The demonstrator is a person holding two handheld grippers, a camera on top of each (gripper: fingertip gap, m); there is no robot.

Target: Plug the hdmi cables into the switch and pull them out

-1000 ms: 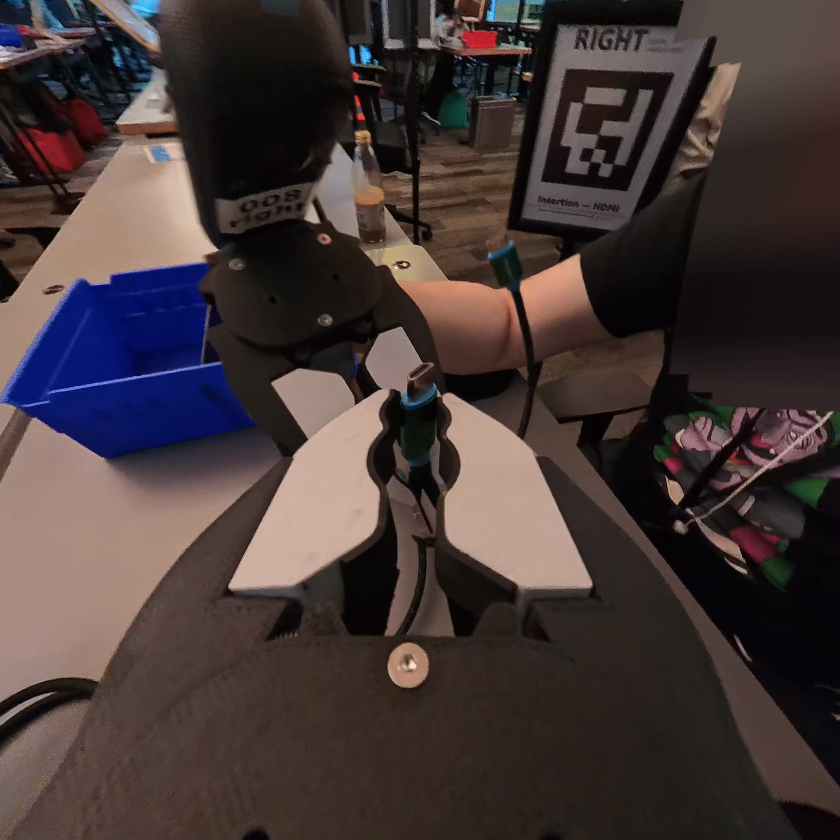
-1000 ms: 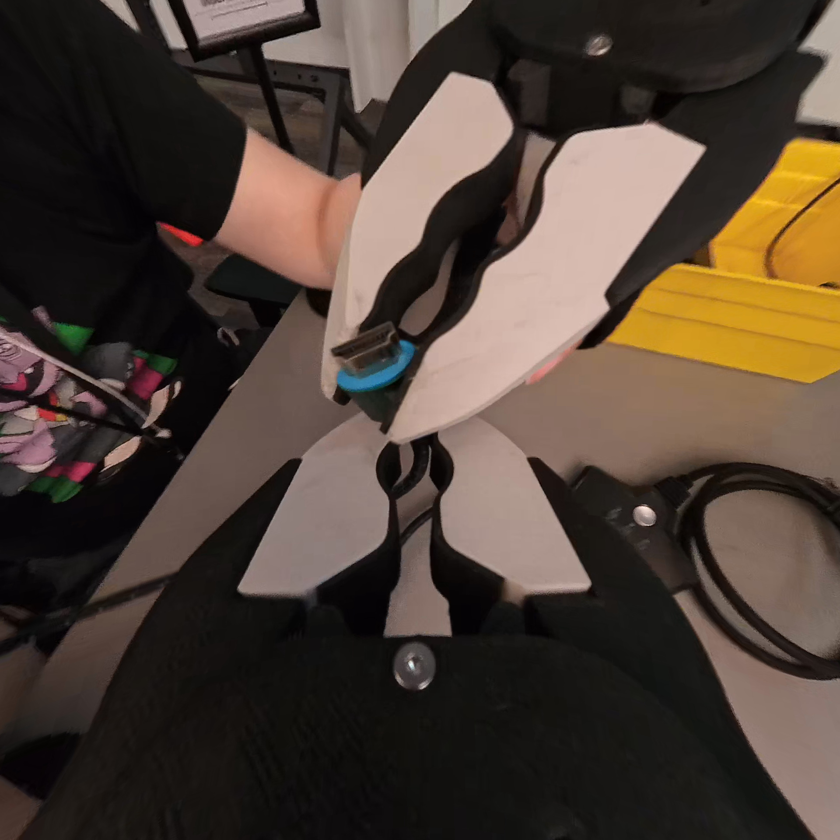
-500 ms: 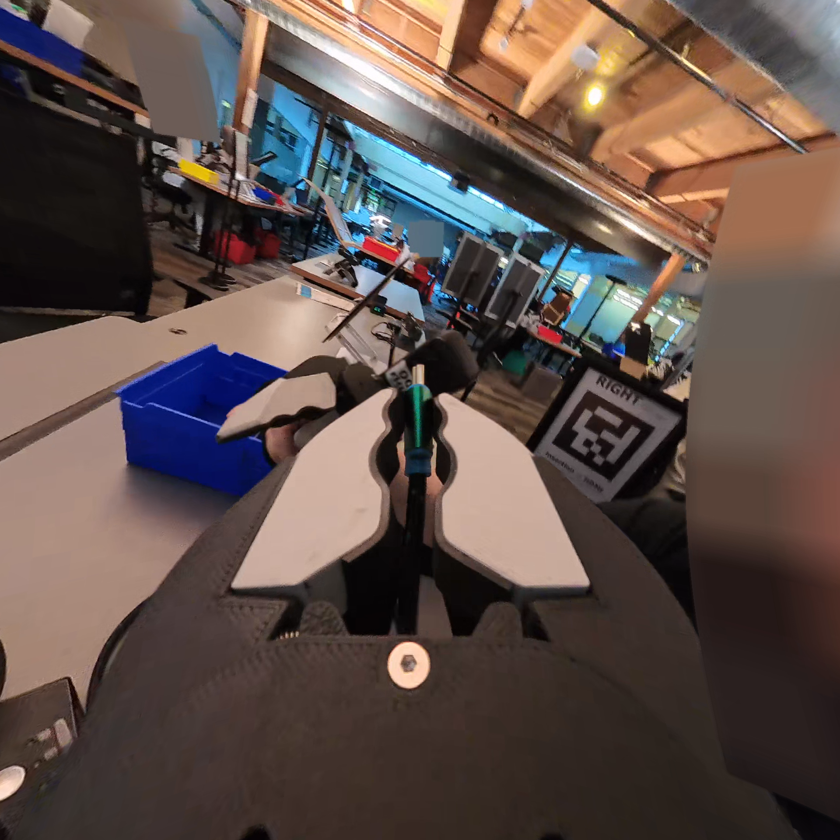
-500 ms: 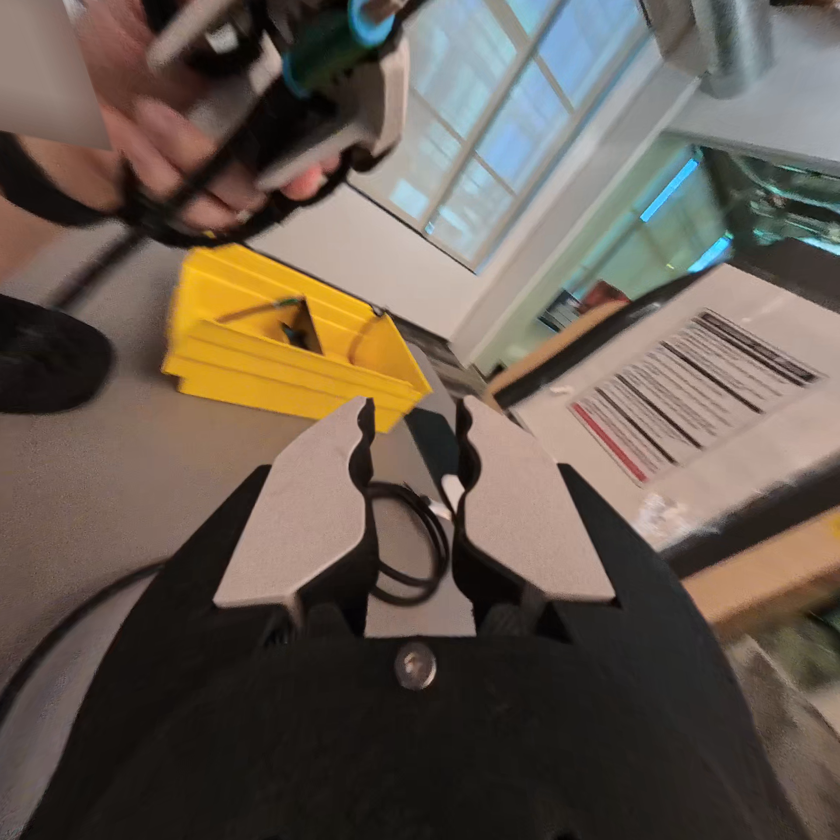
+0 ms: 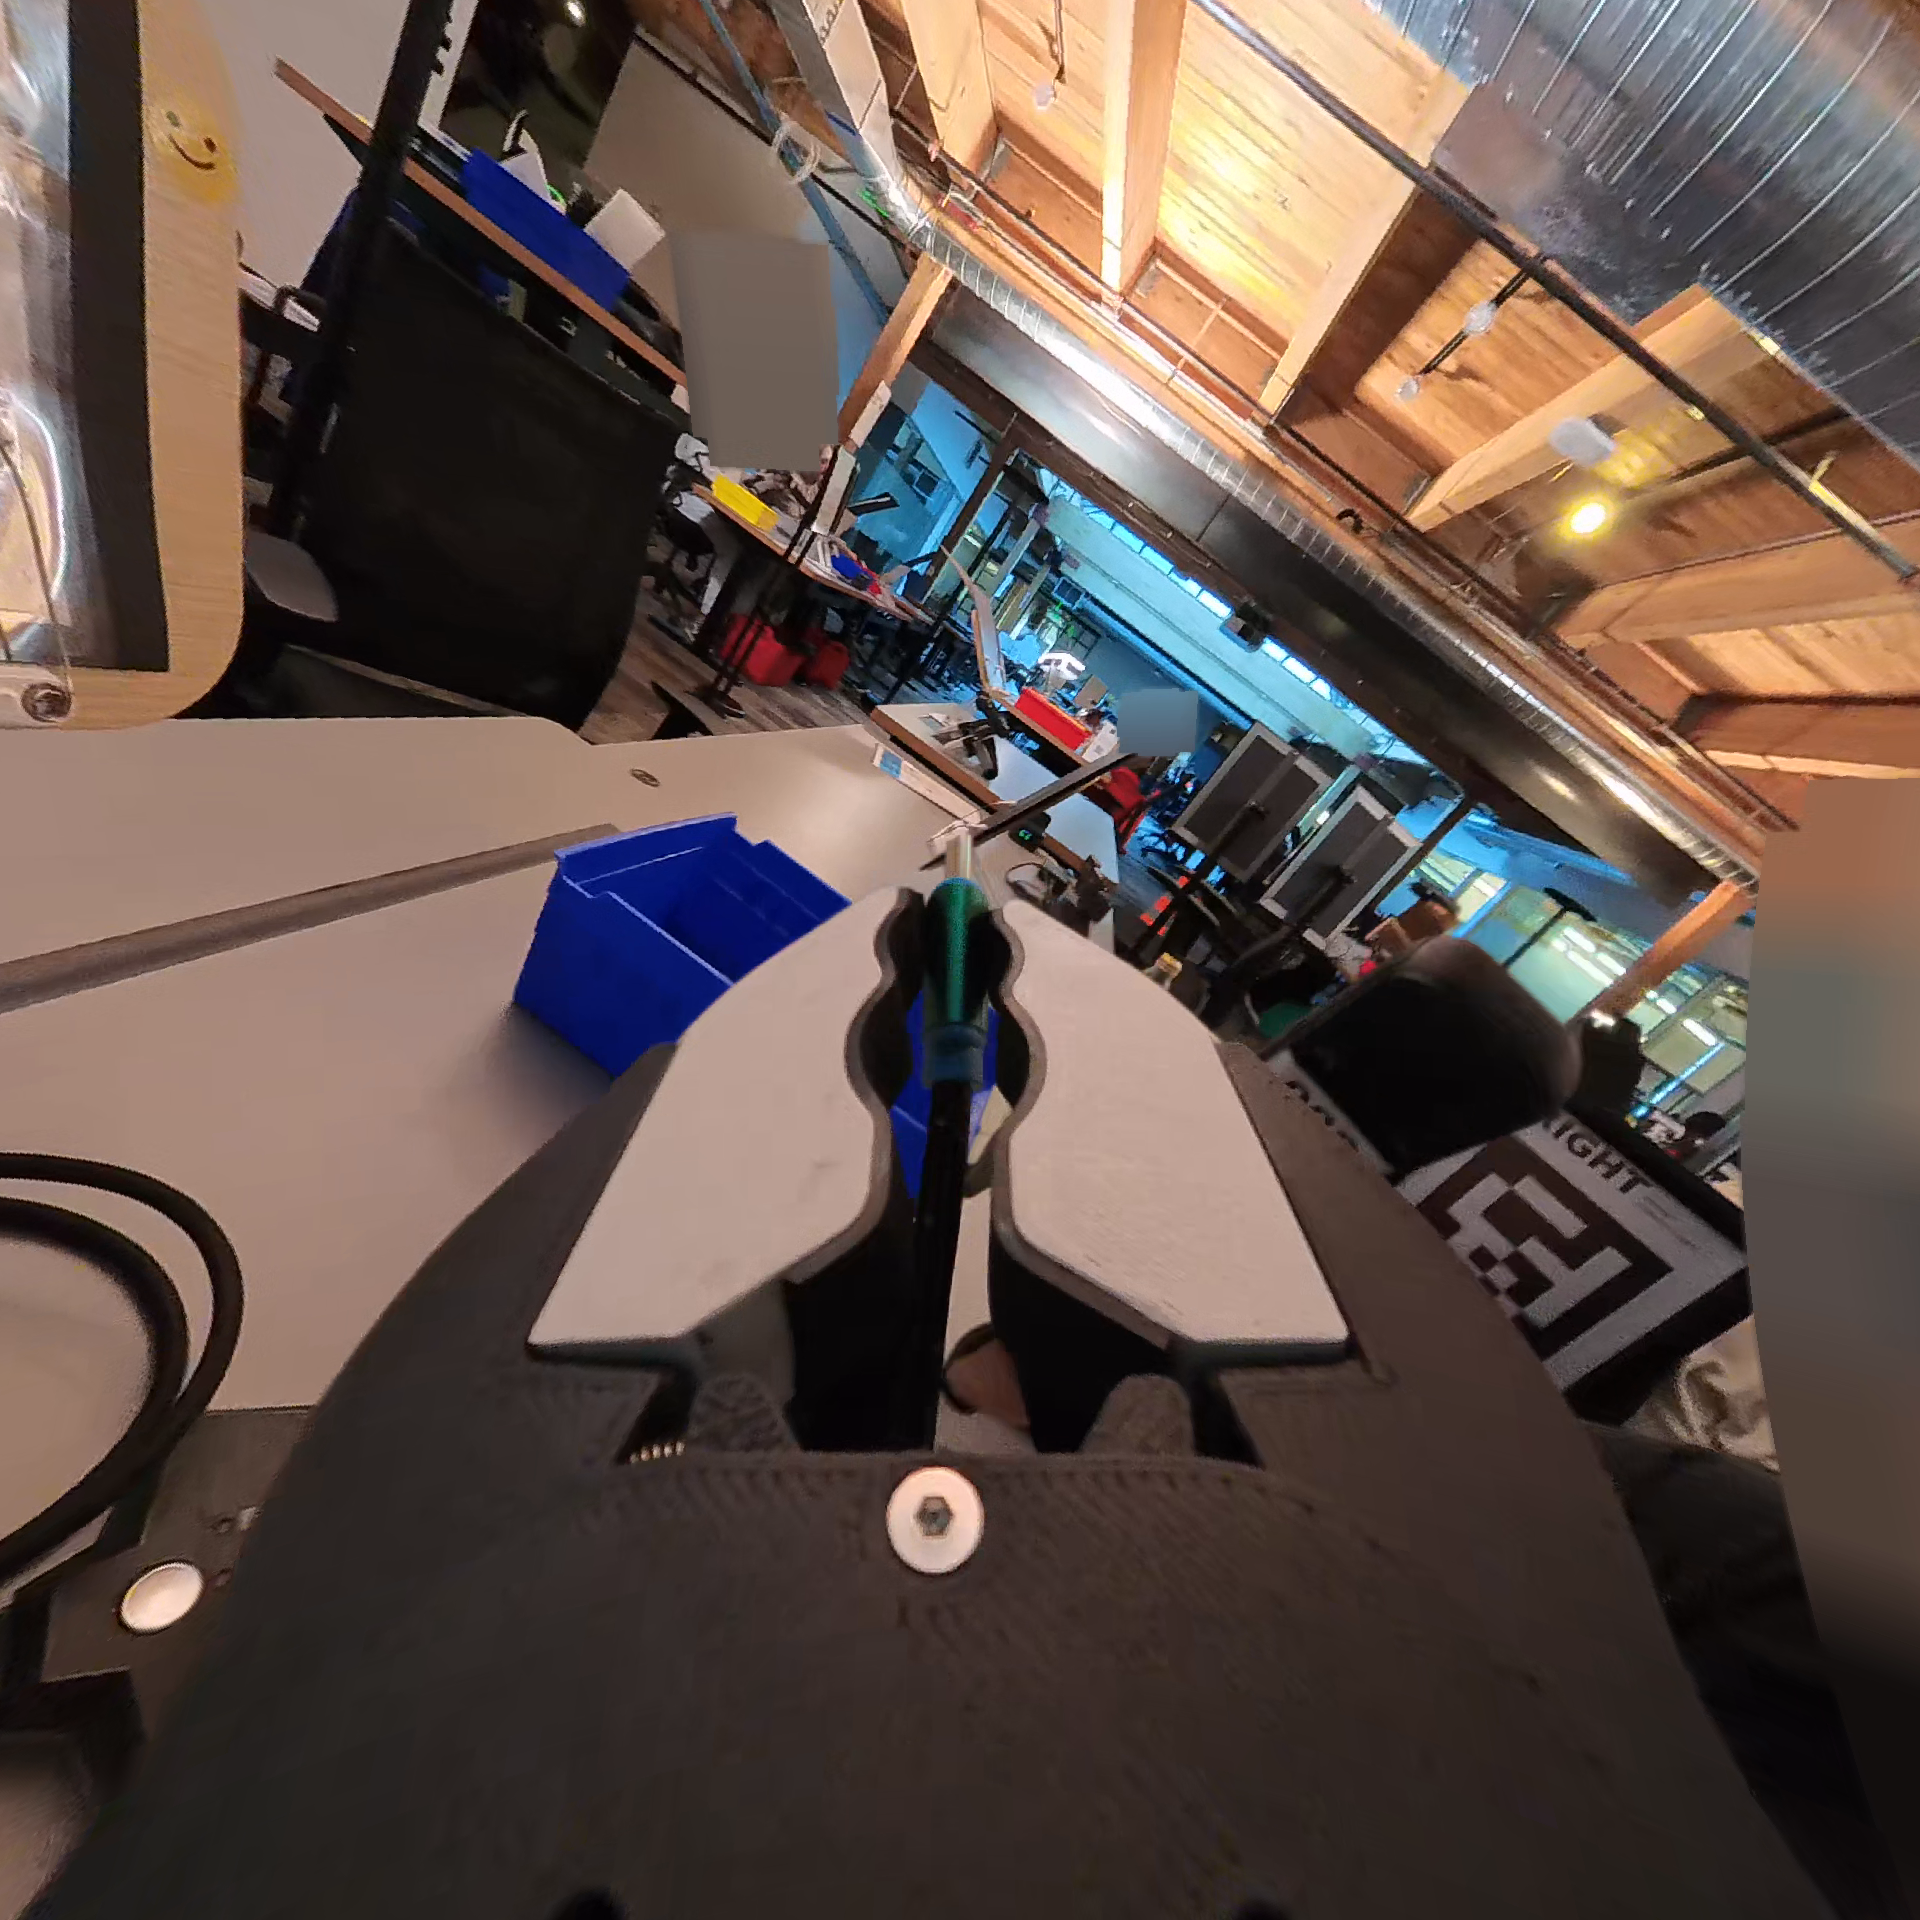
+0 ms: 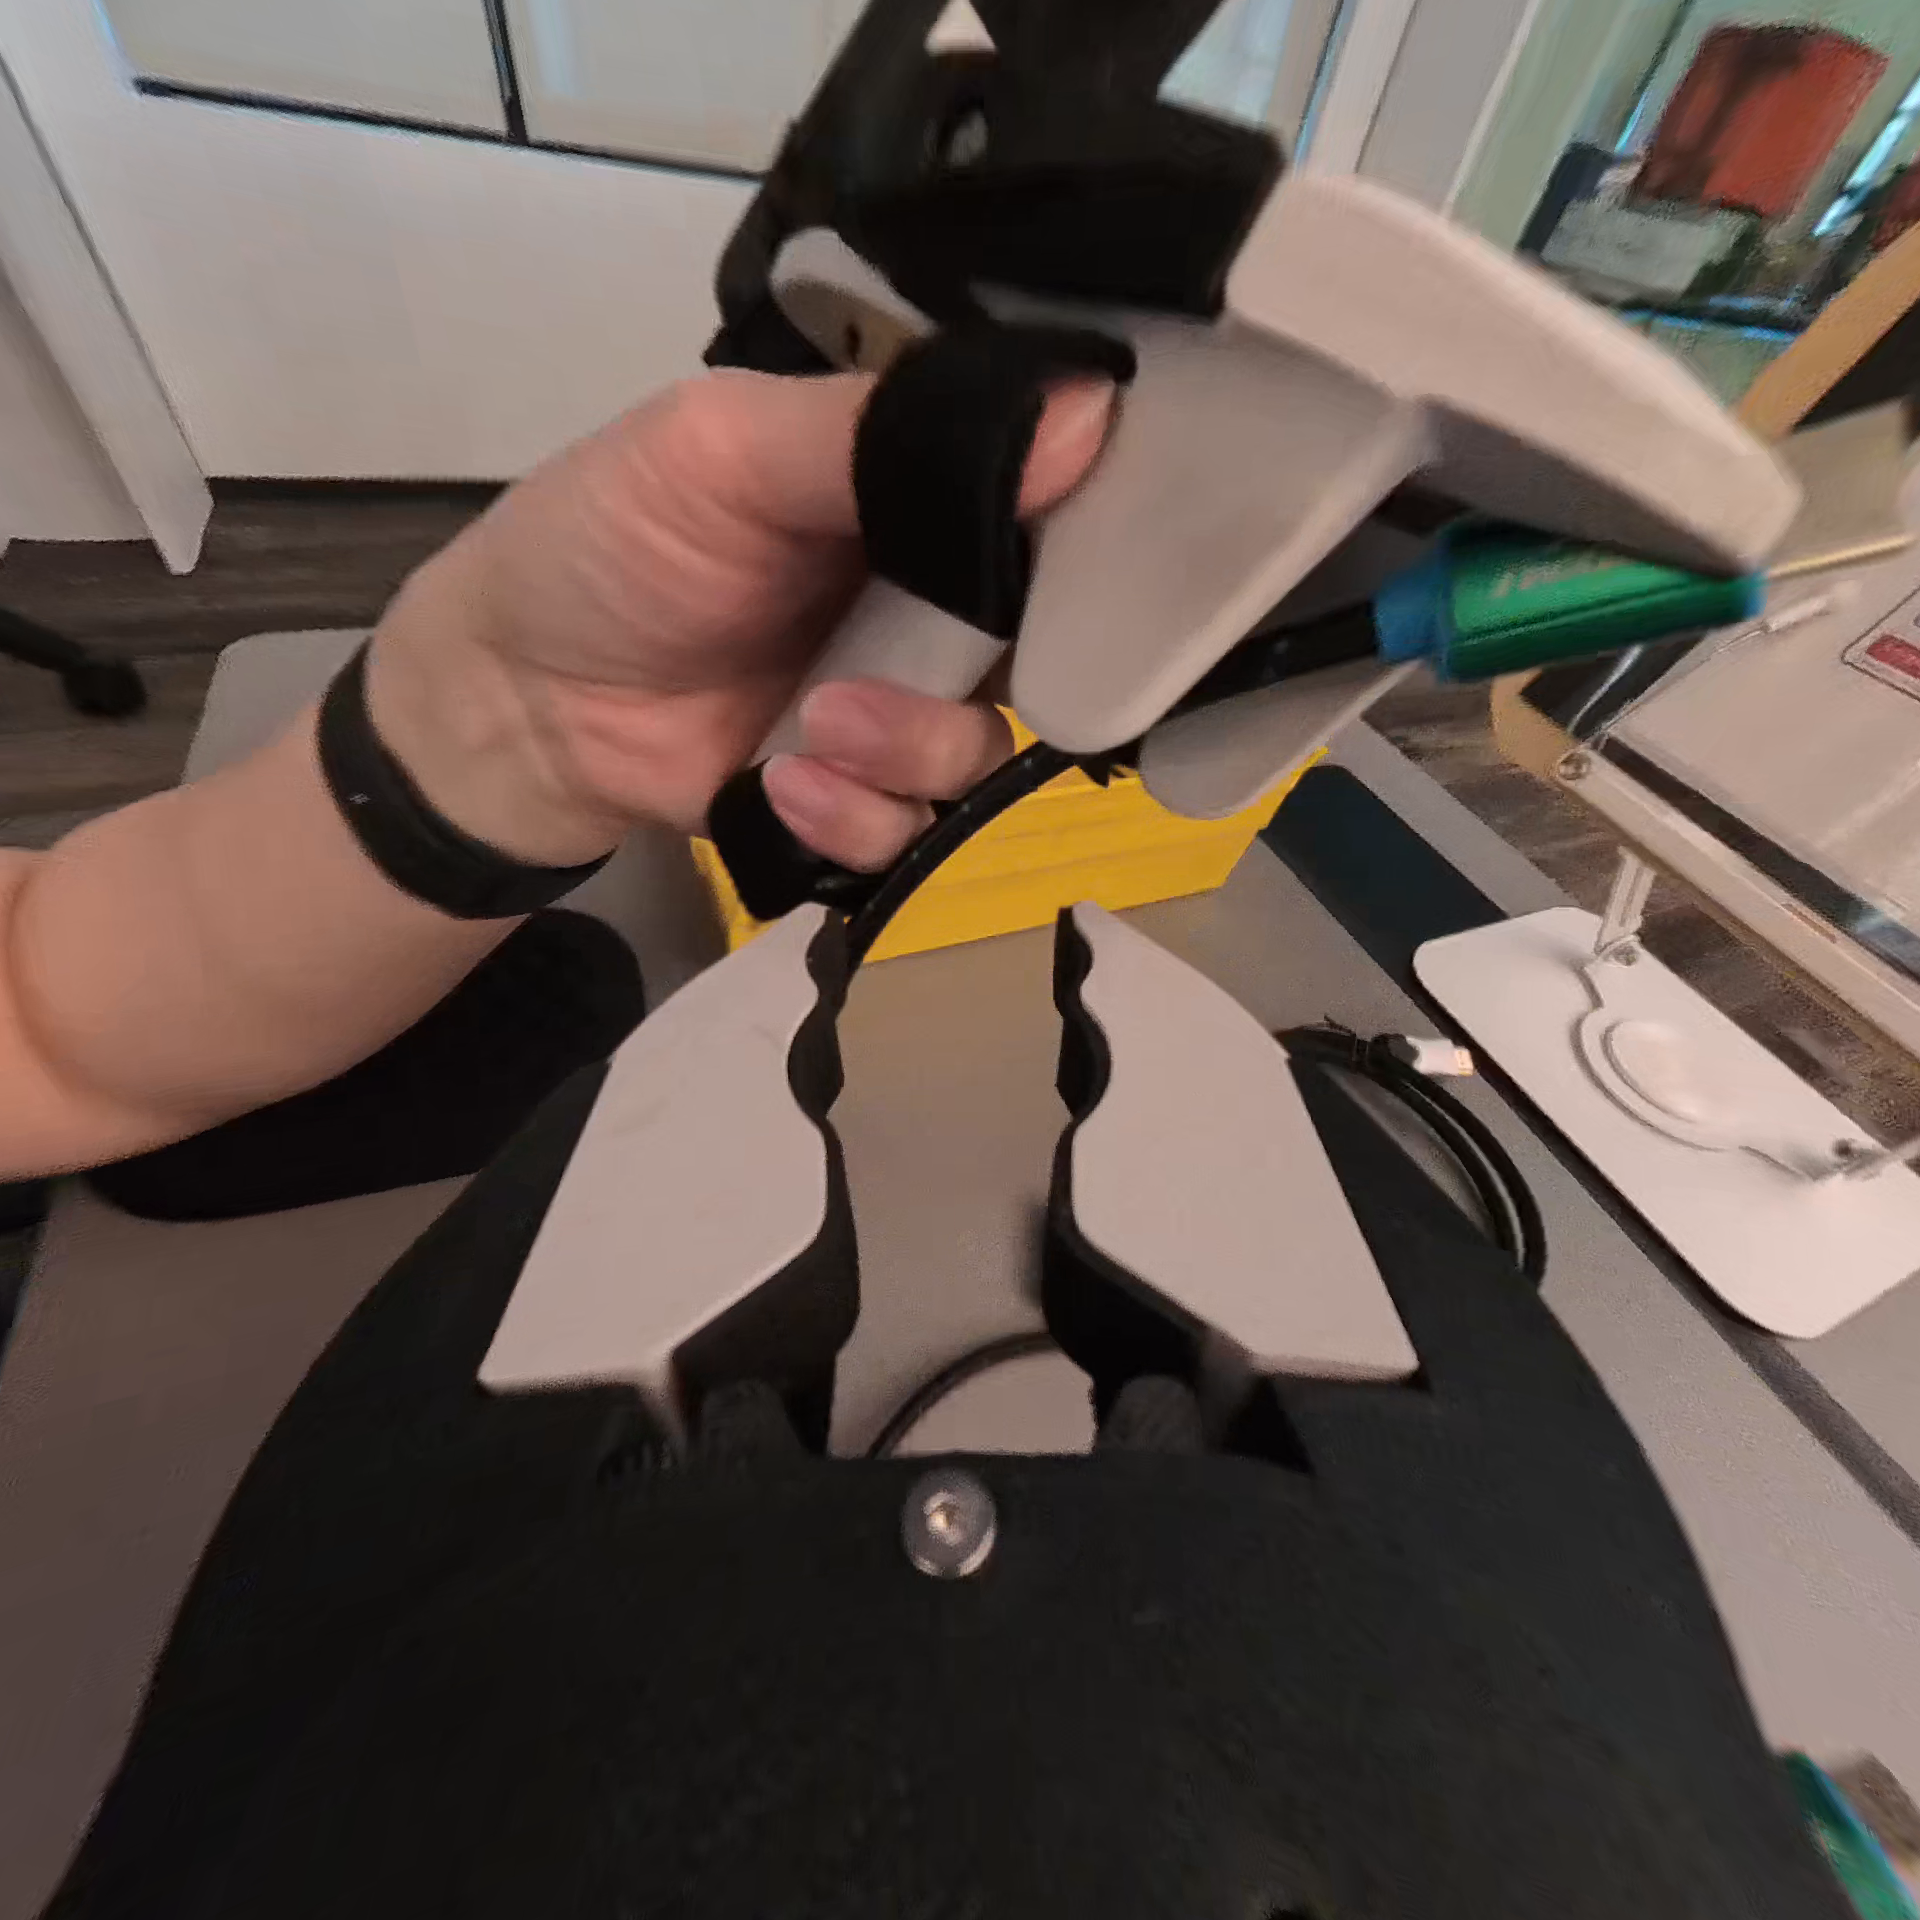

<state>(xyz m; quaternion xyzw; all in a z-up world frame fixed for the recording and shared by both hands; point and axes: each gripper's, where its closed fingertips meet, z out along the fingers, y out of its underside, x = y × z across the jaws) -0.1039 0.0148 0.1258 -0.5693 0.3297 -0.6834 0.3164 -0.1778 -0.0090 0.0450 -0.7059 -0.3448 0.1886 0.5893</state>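
A framed black-and-white marker sign (image 5: 1538,1252) bears printed lettering; a red-and-white label (image 6: 1886,657) is too blurred to read.

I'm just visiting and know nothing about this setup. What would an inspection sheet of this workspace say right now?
Surface: grey table, mostly bare.
Job's things: green HDMI plug in the left gripper; no switch seen.
Clutter: blue bin; yellow bin; white stand base.
Grippers: left gripper shut on the plug; right gripper open, empty.
Cables: plug's black cable runs back between the fingers; a black cable loop lies on the table.
Surroundings: open workshop, wooden ceiling; a coded sign nearby.
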